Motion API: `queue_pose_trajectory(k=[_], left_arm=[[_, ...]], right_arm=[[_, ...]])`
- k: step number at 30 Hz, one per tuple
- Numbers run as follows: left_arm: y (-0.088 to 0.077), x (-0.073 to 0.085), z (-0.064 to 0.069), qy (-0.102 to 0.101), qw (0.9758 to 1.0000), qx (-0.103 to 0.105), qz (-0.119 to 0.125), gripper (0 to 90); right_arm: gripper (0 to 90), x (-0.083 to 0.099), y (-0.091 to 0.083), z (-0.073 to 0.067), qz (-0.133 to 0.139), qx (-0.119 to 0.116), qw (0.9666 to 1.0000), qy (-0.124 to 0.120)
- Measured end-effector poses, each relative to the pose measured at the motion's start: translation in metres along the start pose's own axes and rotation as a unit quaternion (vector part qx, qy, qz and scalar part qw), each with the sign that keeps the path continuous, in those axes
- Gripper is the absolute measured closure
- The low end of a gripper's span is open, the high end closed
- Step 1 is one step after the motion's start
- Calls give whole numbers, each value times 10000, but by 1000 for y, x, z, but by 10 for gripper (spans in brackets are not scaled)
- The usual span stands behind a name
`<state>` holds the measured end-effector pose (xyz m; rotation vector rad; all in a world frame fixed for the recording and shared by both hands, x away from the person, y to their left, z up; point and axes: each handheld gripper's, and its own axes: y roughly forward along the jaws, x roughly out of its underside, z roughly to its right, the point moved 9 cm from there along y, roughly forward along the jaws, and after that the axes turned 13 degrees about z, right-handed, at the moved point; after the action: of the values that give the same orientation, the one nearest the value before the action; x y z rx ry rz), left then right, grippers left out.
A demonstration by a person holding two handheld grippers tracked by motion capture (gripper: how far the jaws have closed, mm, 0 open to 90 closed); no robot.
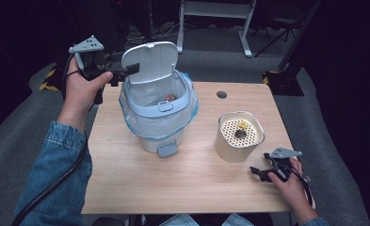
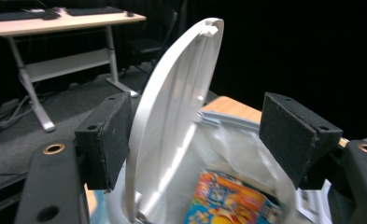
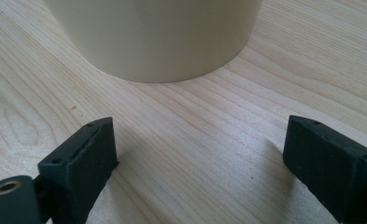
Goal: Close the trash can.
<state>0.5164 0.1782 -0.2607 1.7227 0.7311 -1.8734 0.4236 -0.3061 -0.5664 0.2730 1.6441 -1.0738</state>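
Lid (image 1: 150,60) of the small white pedal bin (image 1: 158,123) is standing raised, upper centre of the high view, and the left gripper (image 1: 132,69) is reaching in from the upper left to straddle its edge. In the left gripper view the lid (image 2: 174,107) is passing edge-on between the two black pads (image 2: 109,135), close against the left-hand pad and well clear of the right-hand one; the jaws are standing released, not pinching. No earlier picture, so only the present stance is noted.

Handling, as a judgement: the lid is looking like thin moulded plastic, light, stiff, smooth and likely slippery on its curved face. It is hinged at the back of the bin, so it will be swinging rather than lifting free. The rim edge near the top is looking like the best hold; a nudge there should be tipping it shut. The bin itself is probably light and may be sliding on the table (image 1: 182,188) if pushed hard.

A blue-tinted liner bag (image 1: 191,106) is folding over the bin's rim; it is soft and could be snagging. Colourful packaging (image 2: 232,198) is lying inside.

The right gripper (image 1: 260,173) is resting at lower right, jaws parted and empty, just beside the cream perforated-top canister (image 1: 239,136).
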Motion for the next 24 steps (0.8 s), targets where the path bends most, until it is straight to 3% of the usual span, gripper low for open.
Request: queue_pose_trajectory(k=[6,12,17,24], left_arm=[[-6,22,24,208,9982,313,-456,274],[-9,28,47,272,9965,620,-486,275],[-8,38,59,104,9949,813,-582,300],[-3,48,63,-88,9918,1040,-741,395]], right_arm=[[101,0,0,0,0,-1,10000,-1],[101,0,0,0,-1,0,10000,2],[101,0,0,0,0,1,10000,0],[101,0,0,0,0,0,10000,1]])
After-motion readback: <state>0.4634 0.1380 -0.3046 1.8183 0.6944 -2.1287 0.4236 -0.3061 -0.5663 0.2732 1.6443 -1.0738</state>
